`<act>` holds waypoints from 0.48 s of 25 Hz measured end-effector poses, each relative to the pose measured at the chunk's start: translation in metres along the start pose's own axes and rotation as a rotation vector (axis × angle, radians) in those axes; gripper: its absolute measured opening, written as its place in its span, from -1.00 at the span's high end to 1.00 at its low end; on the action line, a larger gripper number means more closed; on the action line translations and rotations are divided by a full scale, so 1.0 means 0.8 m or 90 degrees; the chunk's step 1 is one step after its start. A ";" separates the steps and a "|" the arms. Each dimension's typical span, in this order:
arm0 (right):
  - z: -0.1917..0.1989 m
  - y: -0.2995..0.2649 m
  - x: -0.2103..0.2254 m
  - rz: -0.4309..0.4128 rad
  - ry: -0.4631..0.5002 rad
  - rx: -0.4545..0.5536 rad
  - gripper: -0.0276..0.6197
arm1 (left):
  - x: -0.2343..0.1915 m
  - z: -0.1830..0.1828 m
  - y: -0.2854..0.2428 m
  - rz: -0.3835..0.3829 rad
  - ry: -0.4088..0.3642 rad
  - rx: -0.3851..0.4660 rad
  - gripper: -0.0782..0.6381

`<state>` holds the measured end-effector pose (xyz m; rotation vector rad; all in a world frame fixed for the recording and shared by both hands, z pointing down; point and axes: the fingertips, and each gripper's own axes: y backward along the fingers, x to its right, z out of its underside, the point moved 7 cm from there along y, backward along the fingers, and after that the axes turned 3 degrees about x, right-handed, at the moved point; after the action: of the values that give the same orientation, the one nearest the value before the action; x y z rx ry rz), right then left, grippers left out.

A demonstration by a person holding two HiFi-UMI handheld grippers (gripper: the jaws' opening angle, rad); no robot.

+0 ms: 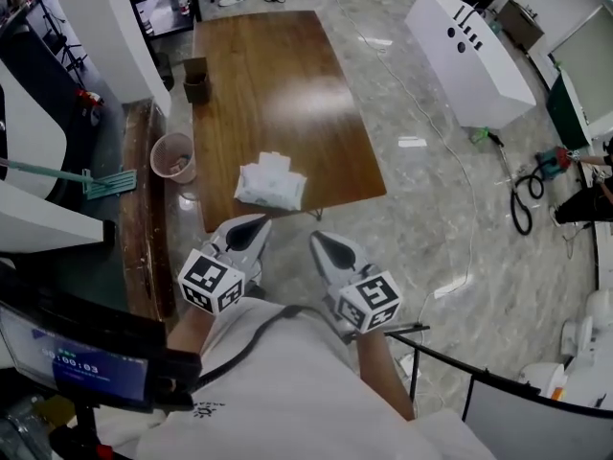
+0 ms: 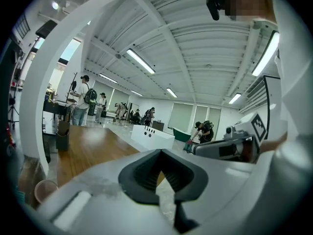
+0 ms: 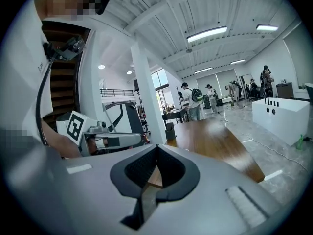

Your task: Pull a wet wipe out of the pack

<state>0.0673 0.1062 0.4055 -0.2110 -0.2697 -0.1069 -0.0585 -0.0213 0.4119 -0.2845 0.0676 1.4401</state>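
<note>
A white wet wipe pack [image 1: 271,182] lies near the front edge of the brown wooden table [image 1: 287,75], with a wipe crumpled on top of it. Both grippers hover over the floor just short of that edge, pointing towards the pack. My left gripper [image 1: 257,222] is shut and holds nothing; its tips [image 2: 160,152] meet. My right gripper [image 1: 319,241] is also shut and empty, its tips [image 3: 157,147] closed together. Each gripper view shows the other gripper at its side. The pack does not show in either gripper view.
A small brown box [image 1: 196,80] stands at the table's far left corner. A pink bin [image 1: 173,156] sits on the floor left of the table, beside a green broom [image 1: 105,182]. A white cabinet [image 1: 469,56] and cables [image 1: 522,199] lie to the right.
</note>
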 end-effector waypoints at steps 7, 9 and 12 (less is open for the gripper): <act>-0.017 -0.069 0.008 0.024 -0.005 -0.008 0.89 | -0.065 -0.016 -0.026 0.054 0.034 -0.004 0.78; -0.019 -0.086 0.007 0.028 -0.004 -0.013 0.89 | -0.083 -0.021 -0.032 0.062 0.043 -0.001 0.78; -0.022 -0.108 0.010 0.042 -0.003 -0.016 0.89 | -0.109 -0.026 -0.042 0.073 0.025 -0.004 0.78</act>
<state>0.0676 0.0175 0.4074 -0.2448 -0.2661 -0.0447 -0.0343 -0.1137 0.4160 -0.3190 0.1129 1.5485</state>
